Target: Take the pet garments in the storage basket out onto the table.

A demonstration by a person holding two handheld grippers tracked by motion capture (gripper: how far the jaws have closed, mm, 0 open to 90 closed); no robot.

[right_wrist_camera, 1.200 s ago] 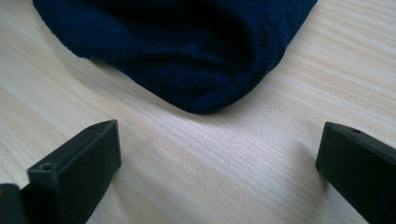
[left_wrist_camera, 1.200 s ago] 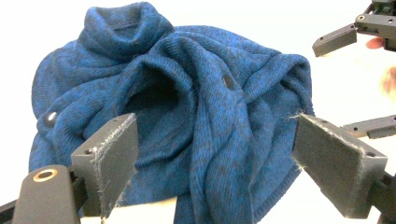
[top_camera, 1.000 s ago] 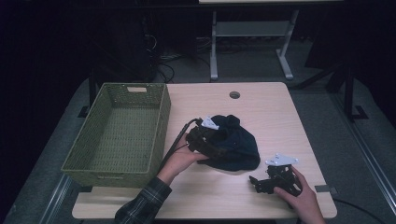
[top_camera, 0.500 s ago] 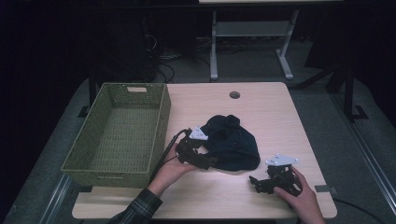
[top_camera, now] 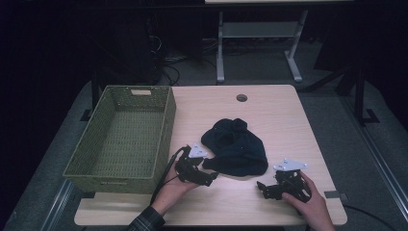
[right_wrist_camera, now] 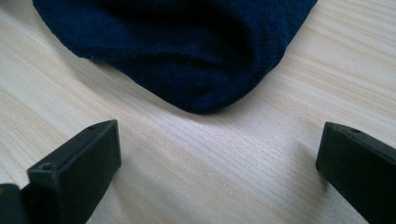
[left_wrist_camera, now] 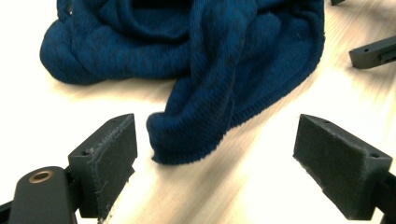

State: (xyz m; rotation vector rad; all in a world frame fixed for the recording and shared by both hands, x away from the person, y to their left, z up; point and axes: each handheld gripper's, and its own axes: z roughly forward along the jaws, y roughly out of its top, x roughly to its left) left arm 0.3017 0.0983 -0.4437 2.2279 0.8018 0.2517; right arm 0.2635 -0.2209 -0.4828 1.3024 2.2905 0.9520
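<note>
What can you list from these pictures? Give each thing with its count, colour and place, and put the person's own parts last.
Knitted garment: one, dark blue, crumpled at the table's middle, right of the basket.
Basket: one, green woven, empty, on the table's left side.
Table: one, light wood, with a round hole near its far edge.
Left gripper: one, black, jaws open, a fold of the garment between them.
Right gripper: one, black, jaws open, just short of the garment's edge.
Hands: two, at the near edge, each holding a gripper.
</note>
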